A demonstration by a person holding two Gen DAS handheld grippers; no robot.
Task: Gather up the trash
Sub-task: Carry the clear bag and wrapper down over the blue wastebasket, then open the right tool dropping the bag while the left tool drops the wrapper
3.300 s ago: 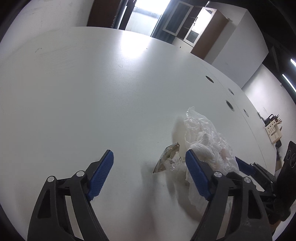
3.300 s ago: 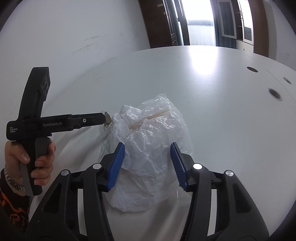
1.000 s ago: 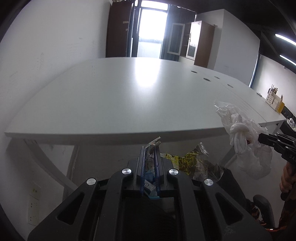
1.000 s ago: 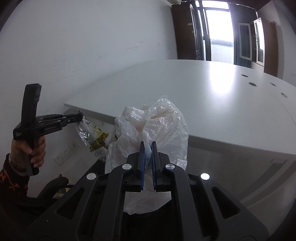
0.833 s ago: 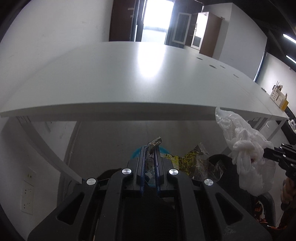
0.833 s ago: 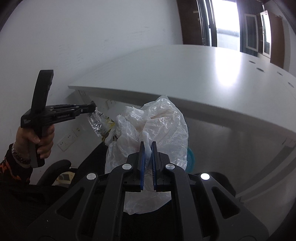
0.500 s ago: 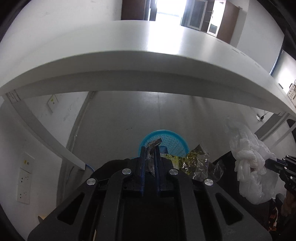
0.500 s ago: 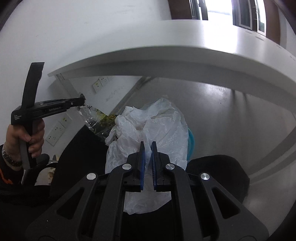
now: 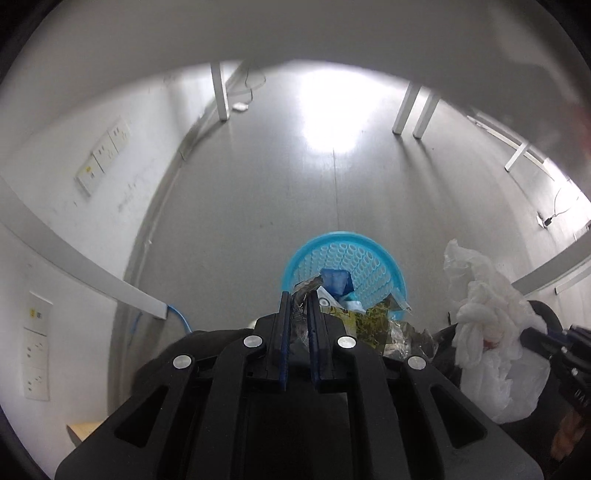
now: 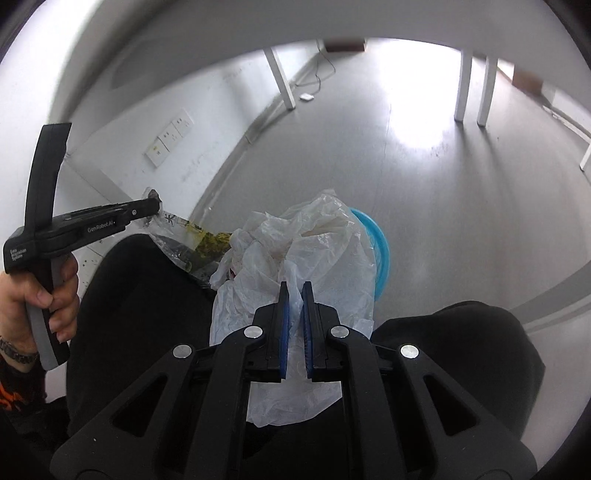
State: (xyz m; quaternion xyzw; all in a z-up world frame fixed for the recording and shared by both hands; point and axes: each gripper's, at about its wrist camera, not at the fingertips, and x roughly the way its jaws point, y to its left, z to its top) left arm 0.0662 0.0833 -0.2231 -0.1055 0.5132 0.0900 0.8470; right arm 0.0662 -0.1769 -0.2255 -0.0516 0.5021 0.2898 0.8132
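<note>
My left gripper (image 9: 297, 295) is shut on a clear snack wrapper (image 9: 373, 319) with yellow and dark print, which hangs to its right. A round blue mesh trash basket (image 9: 354, 254) stands on the floor just beyond and below the left gripper, with a blue scrap inside. My right gripper (image 10: 294, 286) is shut on a crumpled white plastic bag (image 10: 314, 254) that hides most of the blue basket (image 10: 380, 251). In the right wrist view the left gripper (image 10: 153, 210) is at the left, held by a hand (image 10: 40, 299), the wrapper (image 10: 195, 243) dangling from it. The bag (image 9: 487, 332) shows right in the left wrist view.
The white table's underside (image 9: 295, 33) arches overhead, with white legs (image 9: 404, 110) on the grey floor (image 9: 258, 192). Wall sockets (image 9: 103, 151) line the white wall at the left. Dark clothed legs (image 10: 147, 314) and a black chair (image 10: 480, 332) fill the bottom.
Both grippers have dropped from table height to under the table and tilted downward, carrying the wrapper and the bag. The blue basket has come into view and grown closer.
</note>
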